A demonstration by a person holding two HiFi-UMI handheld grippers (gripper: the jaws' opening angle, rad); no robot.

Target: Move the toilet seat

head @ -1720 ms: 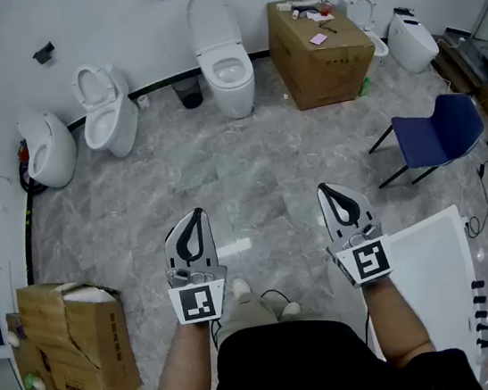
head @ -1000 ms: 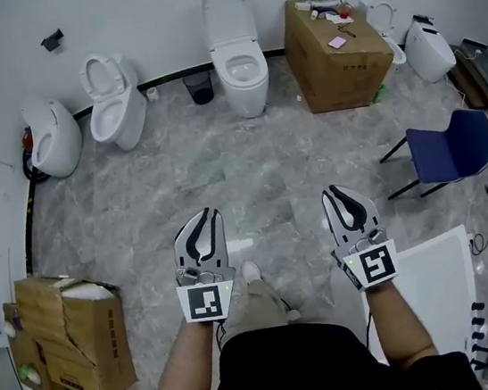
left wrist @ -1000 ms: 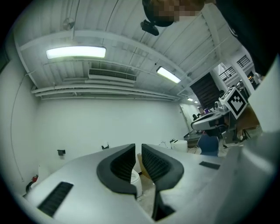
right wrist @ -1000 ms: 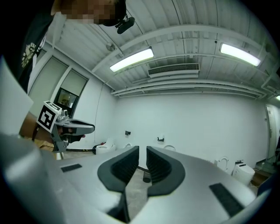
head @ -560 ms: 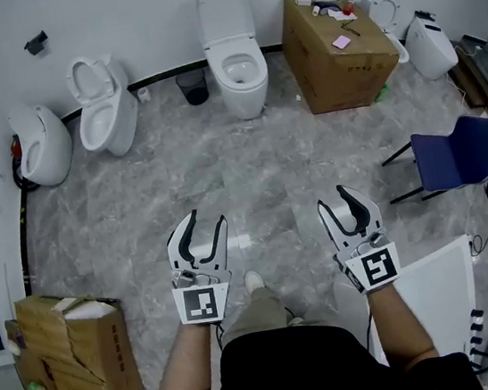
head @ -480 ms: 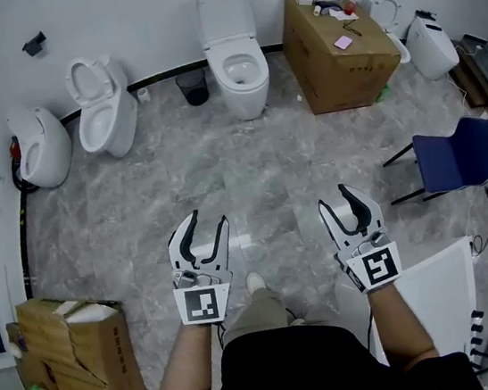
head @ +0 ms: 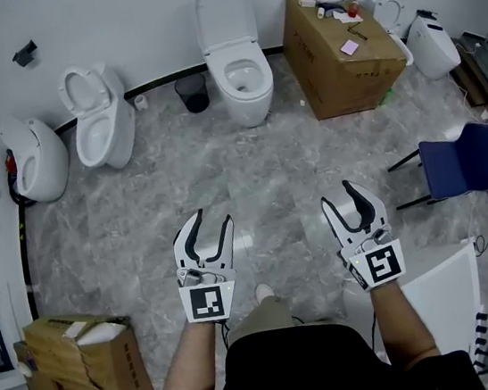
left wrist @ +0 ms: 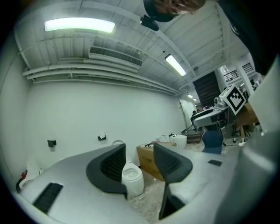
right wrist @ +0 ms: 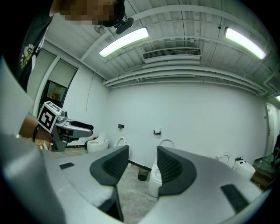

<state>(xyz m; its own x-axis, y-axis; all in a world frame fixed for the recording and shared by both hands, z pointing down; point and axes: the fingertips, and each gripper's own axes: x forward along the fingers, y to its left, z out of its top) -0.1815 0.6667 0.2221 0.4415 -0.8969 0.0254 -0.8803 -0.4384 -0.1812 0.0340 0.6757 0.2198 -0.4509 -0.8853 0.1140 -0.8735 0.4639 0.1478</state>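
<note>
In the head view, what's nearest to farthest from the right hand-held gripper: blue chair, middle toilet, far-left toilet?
1. Blue chair, just right of the right hand-held gripper.
2. Middle toilet, ahead at the wall.
3. Far-left toilet, across the floor.

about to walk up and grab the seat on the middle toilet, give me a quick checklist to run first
1. Left gripper ready: its jaws have just been opening, stand apart, nothing between them. ok
2. Right gripper ready: its jaws have just been opening too, nothing between them. ok
3. Middle toilet: lid stands up, seat lies exposed on the bowl. ok
4. Floor on the way is bare; bin and cardboard box stand off to the sides. ok
5. Grippers at the seat: both well short of it. not ok
6. Seat free to move: cannot tell
</note>
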